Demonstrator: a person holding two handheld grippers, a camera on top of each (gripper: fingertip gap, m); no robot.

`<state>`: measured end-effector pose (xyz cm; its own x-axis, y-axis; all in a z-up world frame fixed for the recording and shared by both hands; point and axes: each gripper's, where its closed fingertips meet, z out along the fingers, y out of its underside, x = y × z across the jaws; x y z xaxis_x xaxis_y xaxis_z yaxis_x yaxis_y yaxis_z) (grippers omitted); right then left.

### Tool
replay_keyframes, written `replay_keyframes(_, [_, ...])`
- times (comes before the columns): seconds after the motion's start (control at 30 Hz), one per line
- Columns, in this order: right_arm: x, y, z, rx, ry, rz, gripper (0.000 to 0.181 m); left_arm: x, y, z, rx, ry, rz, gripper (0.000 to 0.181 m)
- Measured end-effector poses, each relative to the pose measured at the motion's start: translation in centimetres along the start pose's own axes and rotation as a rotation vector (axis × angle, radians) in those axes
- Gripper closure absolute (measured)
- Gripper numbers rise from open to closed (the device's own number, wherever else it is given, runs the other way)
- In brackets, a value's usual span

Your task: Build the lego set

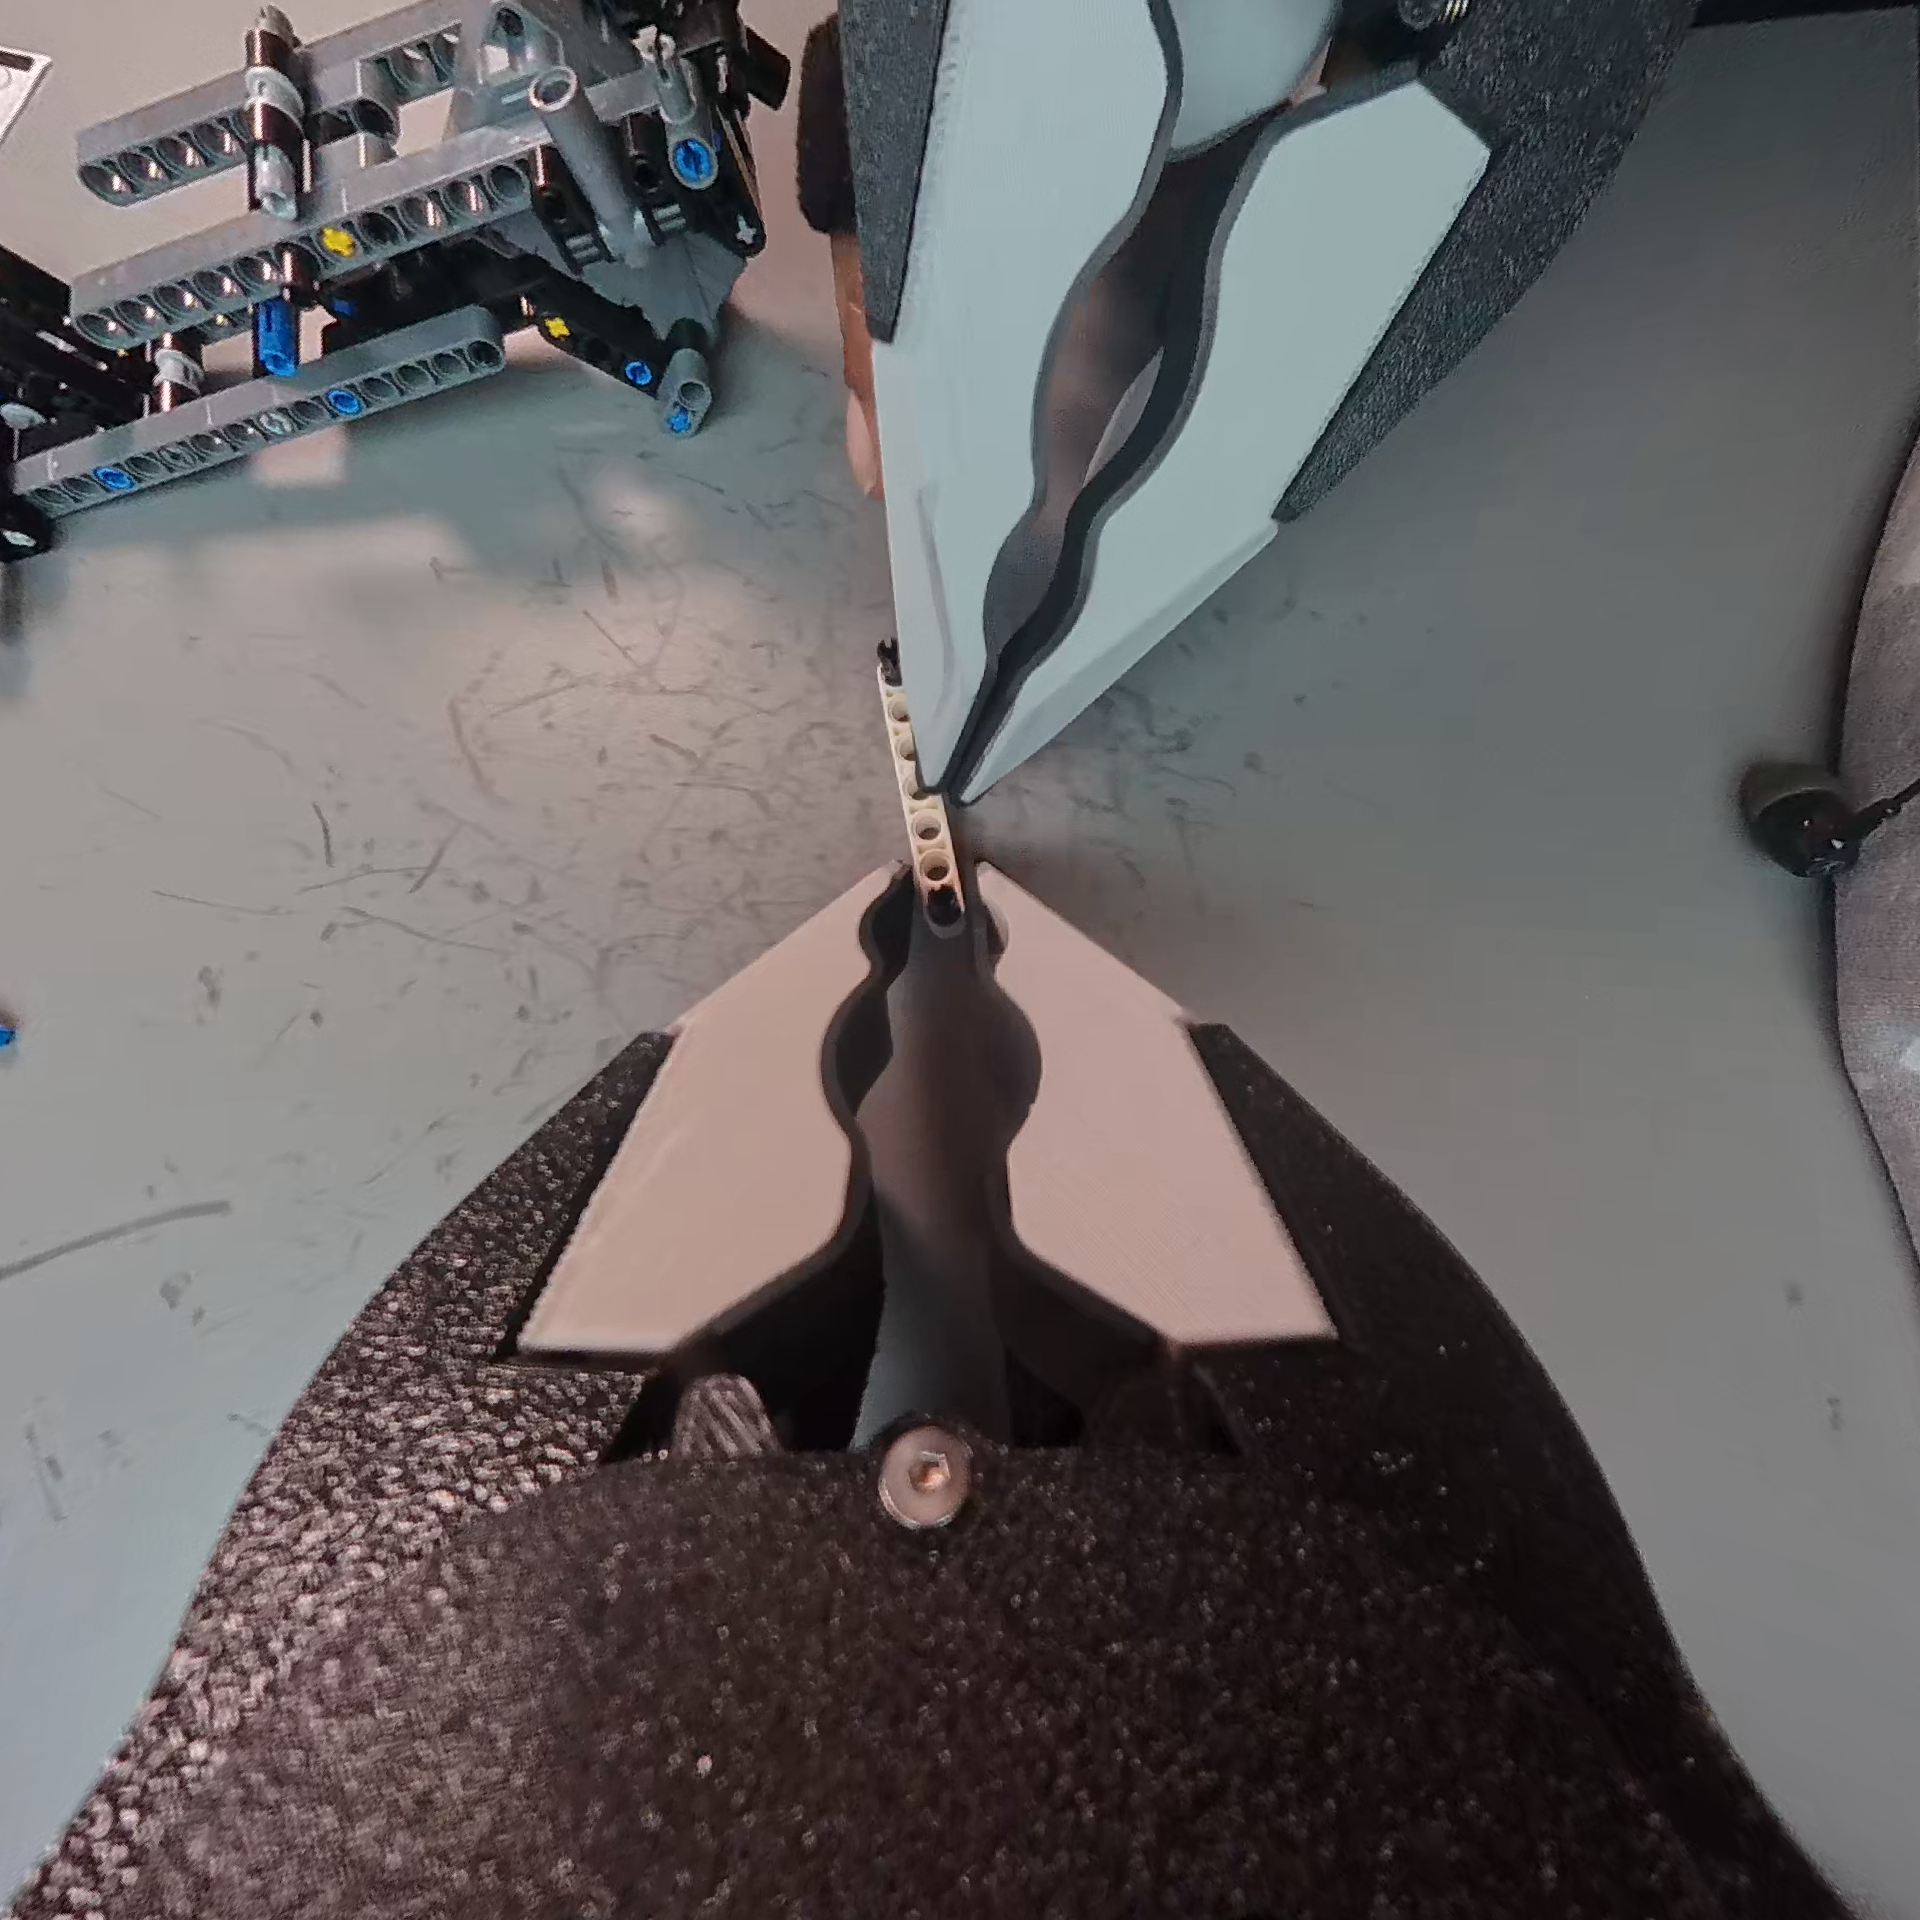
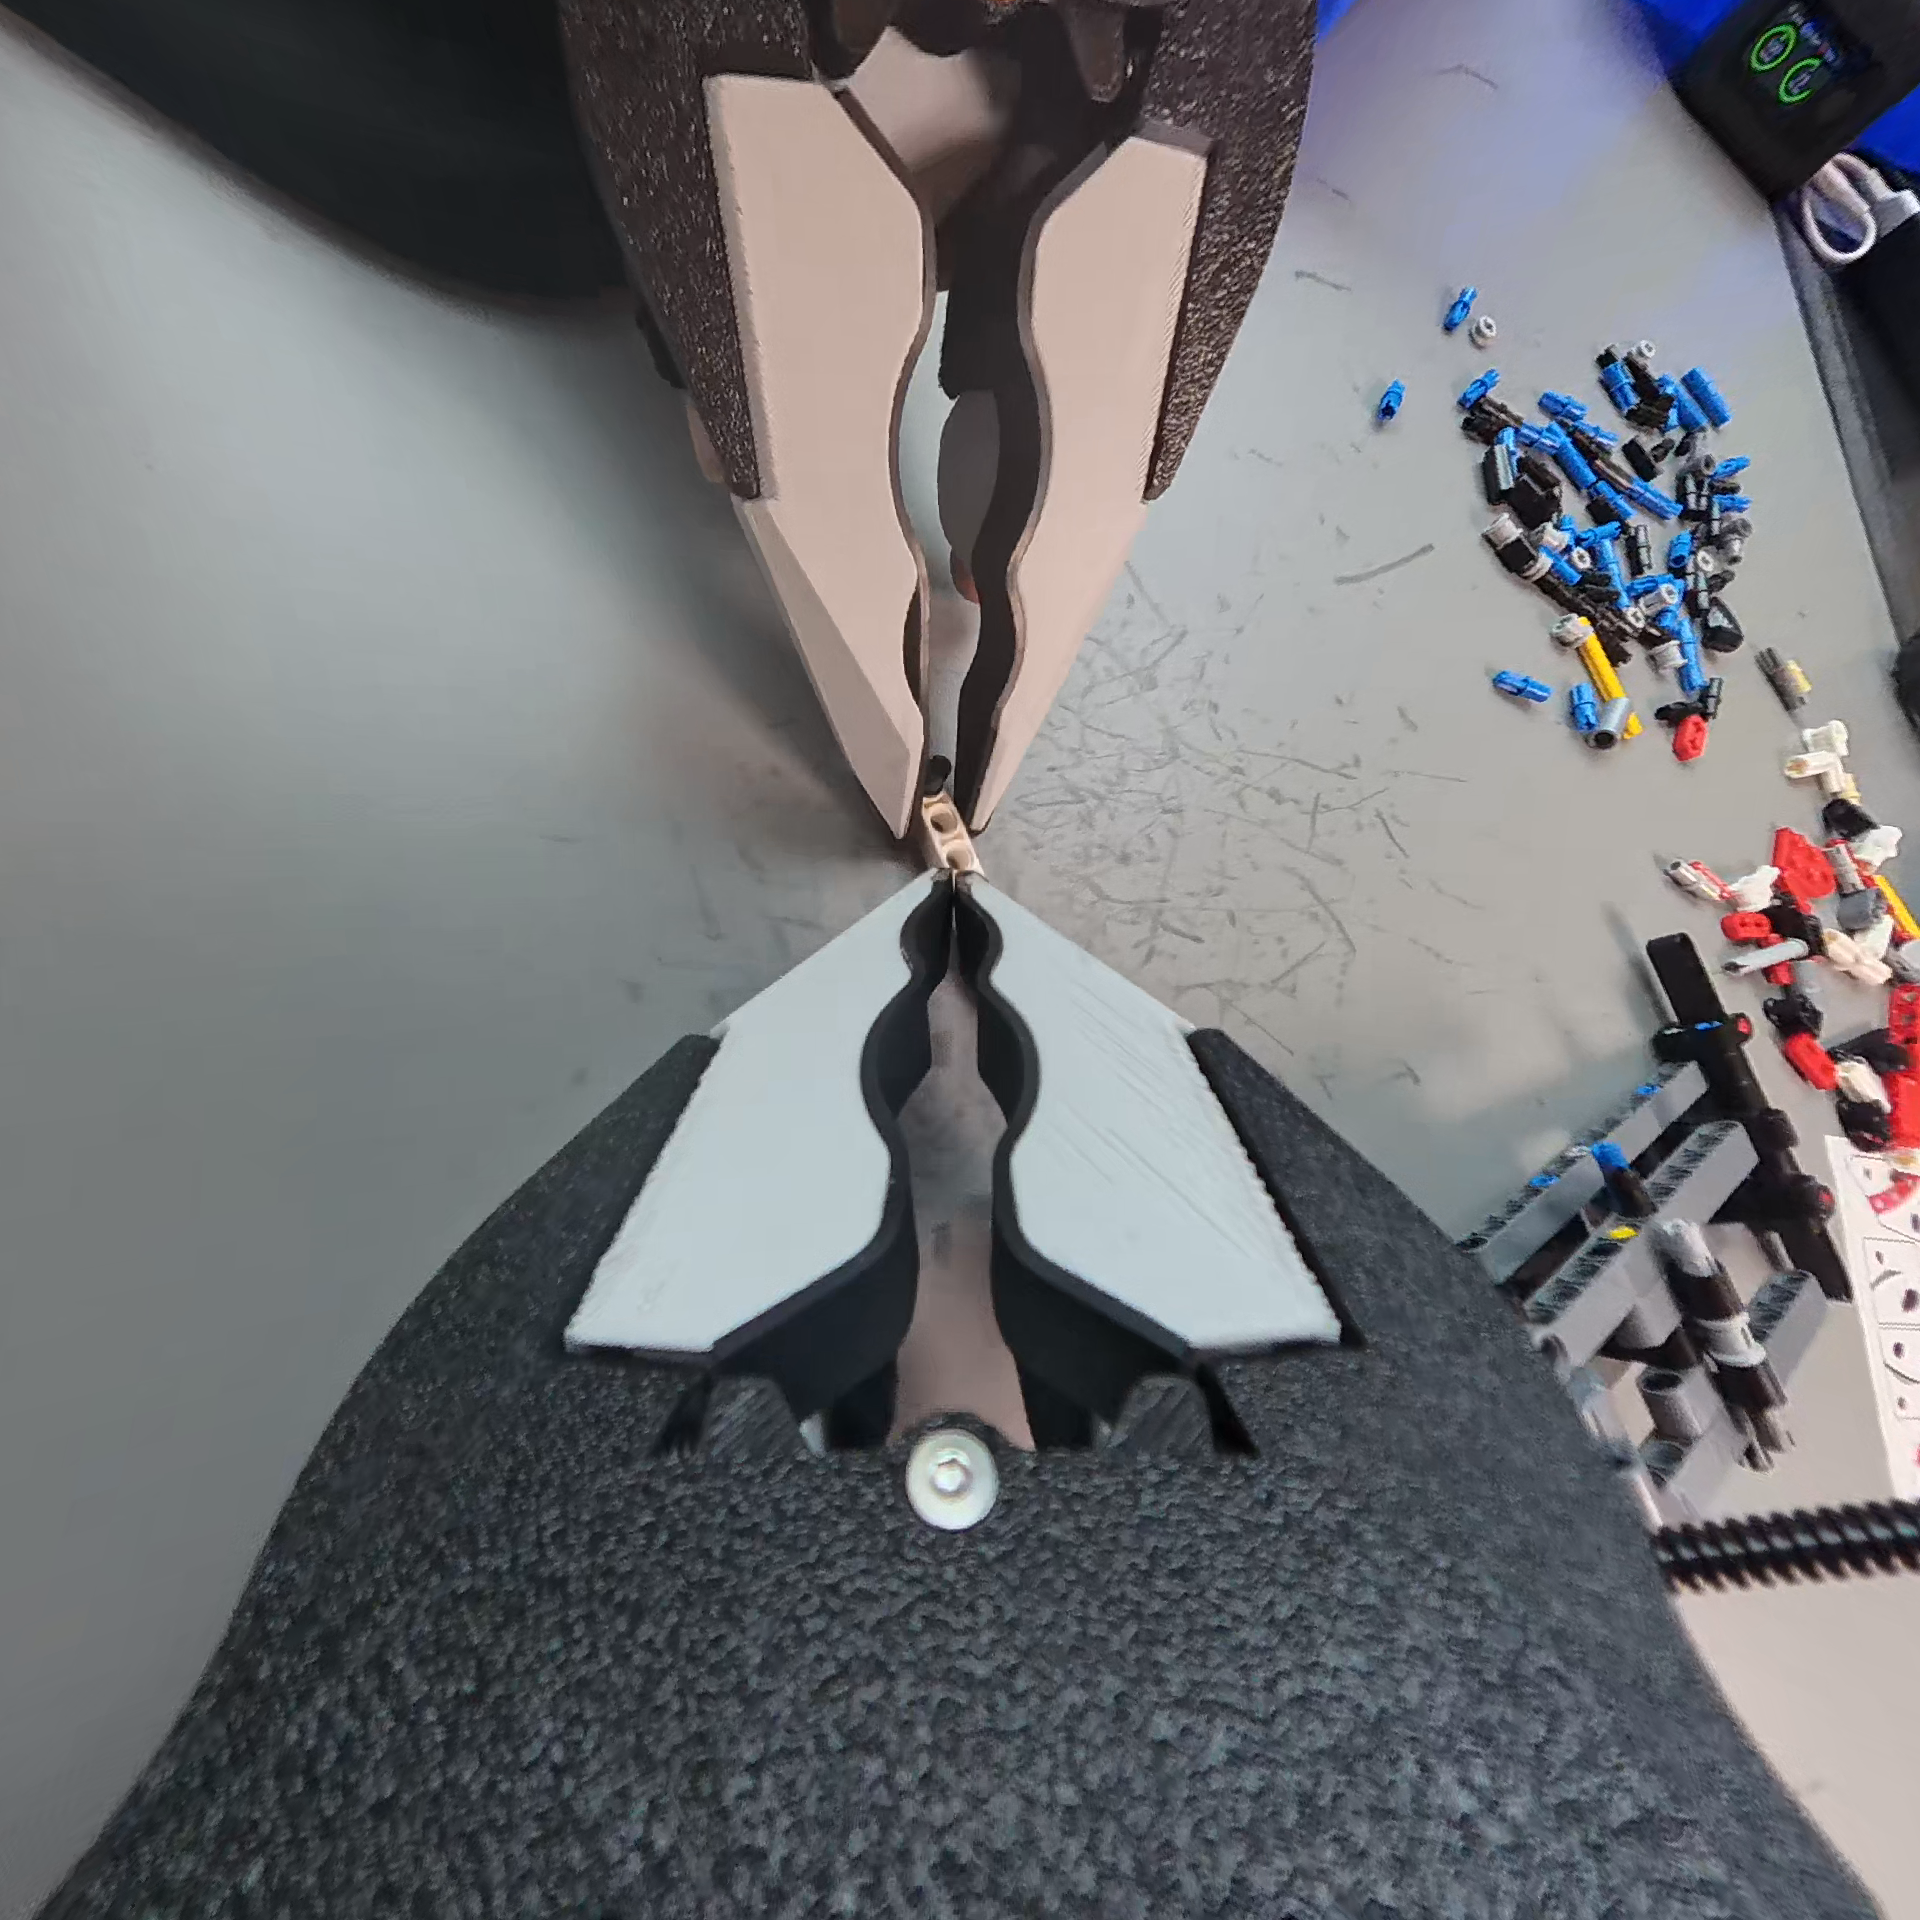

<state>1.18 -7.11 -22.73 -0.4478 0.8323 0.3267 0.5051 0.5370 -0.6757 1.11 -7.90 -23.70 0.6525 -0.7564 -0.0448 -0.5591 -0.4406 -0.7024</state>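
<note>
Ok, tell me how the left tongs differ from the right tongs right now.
Colour: the left tongs have pinkish-beige fingers, the right tongs pale grey ones. Grip: the left tongs clamp the end of the beige beam, the right tongs its middle. Both are shut on that beam.

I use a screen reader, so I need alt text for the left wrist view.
Two grippers meet tip to tip above a scratched grey table: the left gripper, with tan fingers, clamps the near end of a pale holed beam, and the right gripper, with grey fingers, pinches it from above. A grey and black Lego build sits top left.
</note>
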Motion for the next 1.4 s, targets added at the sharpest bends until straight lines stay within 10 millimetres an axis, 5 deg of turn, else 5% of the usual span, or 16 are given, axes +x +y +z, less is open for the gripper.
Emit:
replay_keyframes(1.03, [-0.7, -2.3, 1.3, 0.011, -0.082, -0.045, 0.181, -0.1, 0.9, -0.9, -0.018, -0.001, 0.029, 0.167])
replay_keyframes(1.23, [1.6, -1.1, -1.2, 0.002, -0.075, 0.013, 0.173, -0.2, 0.8, -1.0, -0.011, -0.005, 0.03, 0.164])
replay_keyframes(1.4, [1.5, 0.8, -1.9, -0.048, -0.123, 0.051, 0.168, -0.1, 0.3, -0.4, -0.004, -0.013, 0.042, 0.162])
